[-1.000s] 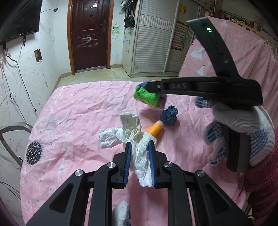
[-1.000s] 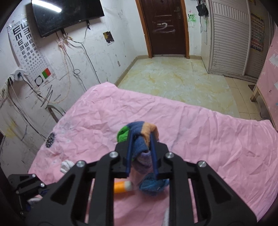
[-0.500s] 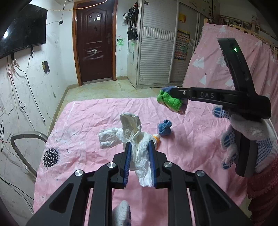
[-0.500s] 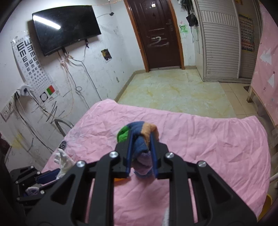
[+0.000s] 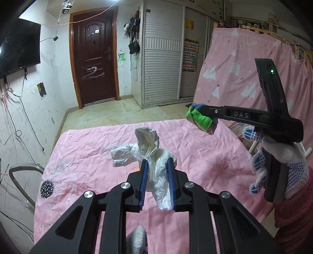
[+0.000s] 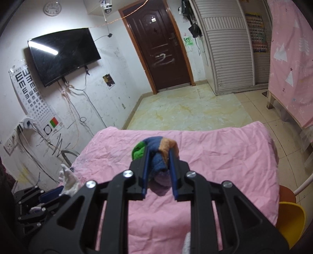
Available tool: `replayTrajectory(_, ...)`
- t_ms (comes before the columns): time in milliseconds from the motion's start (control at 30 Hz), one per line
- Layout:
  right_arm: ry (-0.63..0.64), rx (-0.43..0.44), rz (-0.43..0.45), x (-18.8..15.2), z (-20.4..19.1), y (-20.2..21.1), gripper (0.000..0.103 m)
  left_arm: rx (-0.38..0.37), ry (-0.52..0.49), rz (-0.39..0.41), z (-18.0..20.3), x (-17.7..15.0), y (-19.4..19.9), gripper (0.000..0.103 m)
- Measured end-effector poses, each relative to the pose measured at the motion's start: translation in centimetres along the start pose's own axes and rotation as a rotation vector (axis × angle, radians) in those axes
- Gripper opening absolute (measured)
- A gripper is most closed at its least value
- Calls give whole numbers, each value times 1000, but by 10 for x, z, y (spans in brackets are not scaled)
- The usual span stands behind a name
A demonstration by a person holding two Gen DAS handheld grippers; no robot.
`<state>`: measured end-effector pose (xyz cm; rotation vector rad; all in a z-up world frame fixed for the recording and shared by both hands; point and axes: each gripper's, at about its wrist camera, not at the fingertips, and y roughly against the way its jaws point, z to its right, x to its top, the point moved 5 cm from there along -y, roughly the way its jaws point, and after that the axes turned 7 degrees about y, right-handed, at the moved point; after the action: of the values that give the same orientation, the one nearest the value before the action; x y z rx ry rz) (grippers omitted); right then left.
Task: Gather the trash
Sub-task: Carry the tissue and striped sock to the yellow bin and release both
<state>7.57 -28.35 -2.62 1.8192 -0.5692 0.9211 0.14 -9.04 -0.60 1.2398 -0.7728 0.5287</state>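
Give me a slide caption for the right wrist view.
Right gripper clamps a multicoloured cloth wad above the pink bedsheet, facing a dark door.

A lived-in room of a home, part bedroom. Shown by a bed under a creased pink sheet (image 5: 82,156), a dark wooden door (image 6: 160,48) with a pale scrawl on it, and a louvred white wardrobe (image 5: 164,64) with bags (image 5: 134,46) hanging beside it. Also a black television (image 6: 62,54) mounted on a scuffed, scribbled white wall, loose cables (image 6: 78,109) trailing beneath, an eye chart (image 6: 31,93) pinned alongside and a round clock (image 6: 52,8) higher up. Marbled yellow floor tiles (image 6: 185,109). Pink tree-print fabric (image 5: 244,78) hung over a wooden frame at the right.
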Motion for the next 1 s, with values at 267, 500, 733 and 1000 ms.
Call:
replayTrajectory(267, -54, -42, 47, -11, 38, 34, 18, -48, -54, 11, 43, 6, -2, 10)
replayTrajectory(500, -108, -94, 86, -22, 78, 66, 18, -100, -85, 7, 83, 7, -11, 10)
replayTrajectory(733, -156, -151, 123, -37, 113, 97, 18, -192, -126, 5, 127, 5, -19, 10)
replayTrajectory(1000, -217, -224, 153, -64, 158, 135, 18, -298, -195, -1, 183, 2, -27, 10)
